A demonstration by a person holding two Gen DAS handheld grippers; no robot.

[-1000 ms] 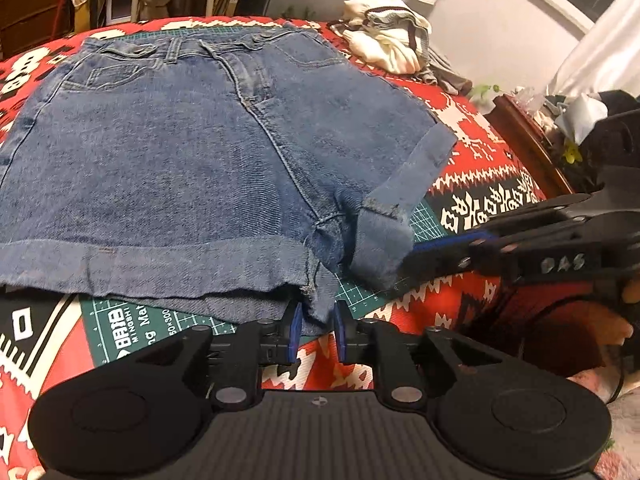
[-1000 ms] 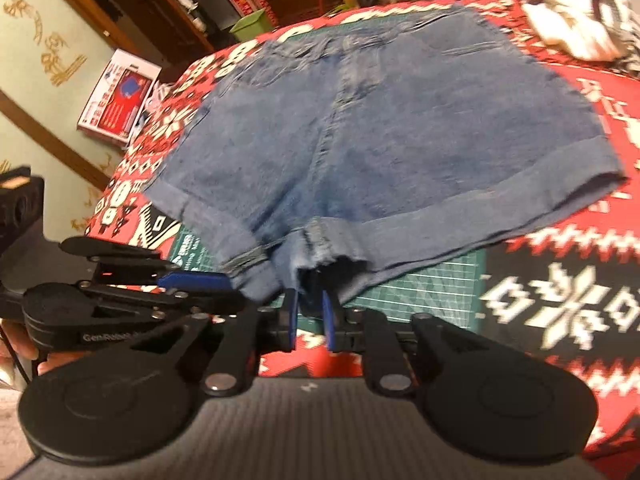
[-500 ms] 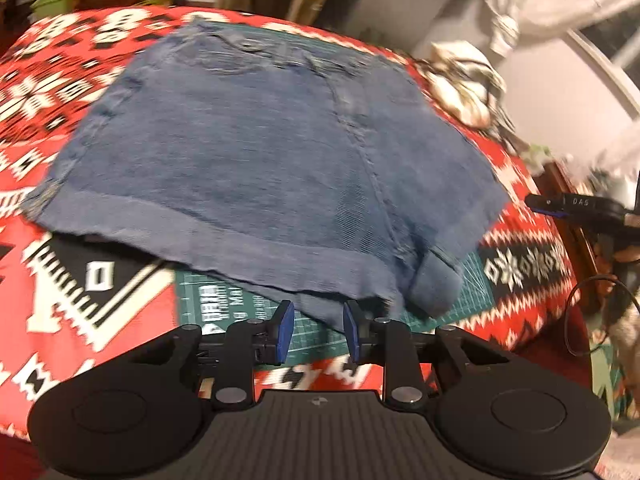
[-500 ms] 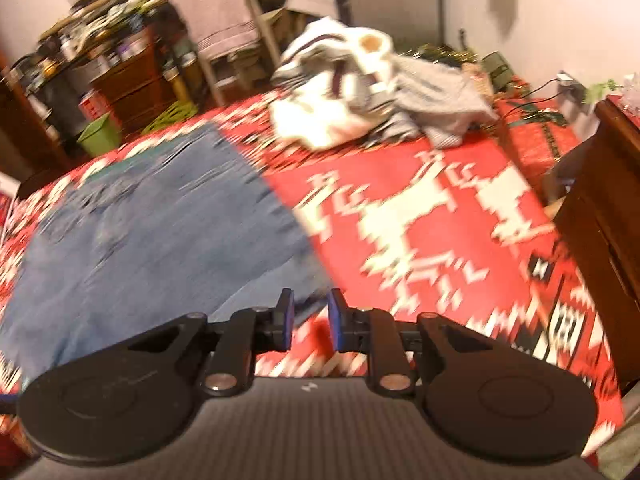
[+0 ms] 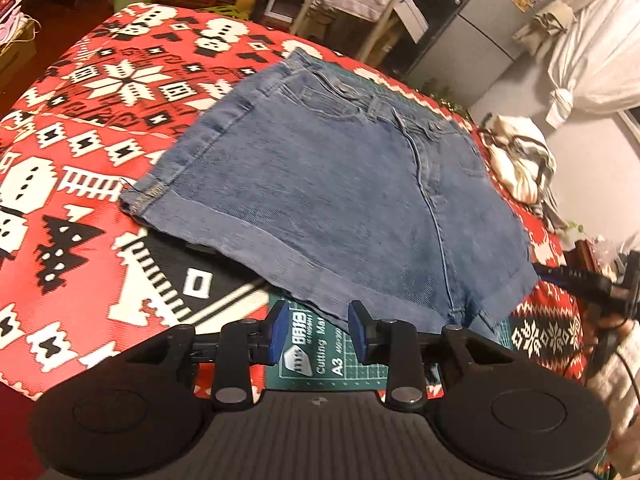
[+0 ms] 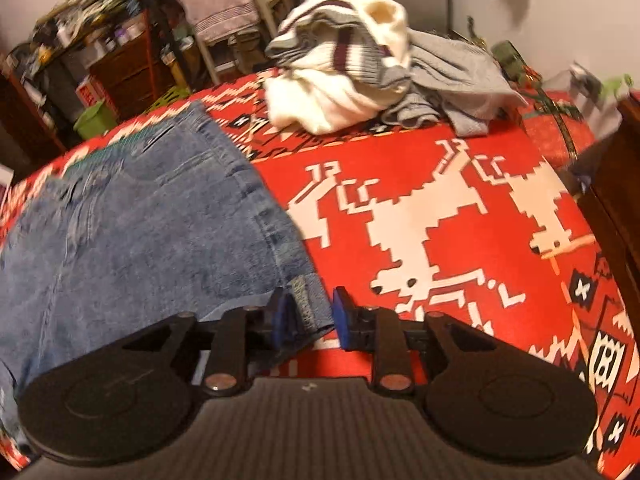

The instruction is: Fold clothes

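Left wrist view: denim shorts (image 5: 340,200) laid flat on red patterned blanket (image 5: 100,120) w/ green cutting mat (image 5: 320,360) beneath; cluttered room behind. Left gripper (image 5: 318,332) held wide, empty. Right gripper (image 6: 308,320) spread wide around shorts' cuff corner; clothes pile (image 6: 360,76) nearby.

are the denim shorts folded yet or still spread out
Spread out. The denim shorts lie flat on the red patterned blanket, waistband and both cuffed leg hems showing.

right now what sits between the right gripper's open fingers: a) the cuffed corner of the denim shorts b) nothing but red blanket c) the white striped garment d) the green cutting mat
A: in the right wrist view the right gripper is open, with the rolled cuff corner of the denim shorts lying between its blue pads, not yet pinched.
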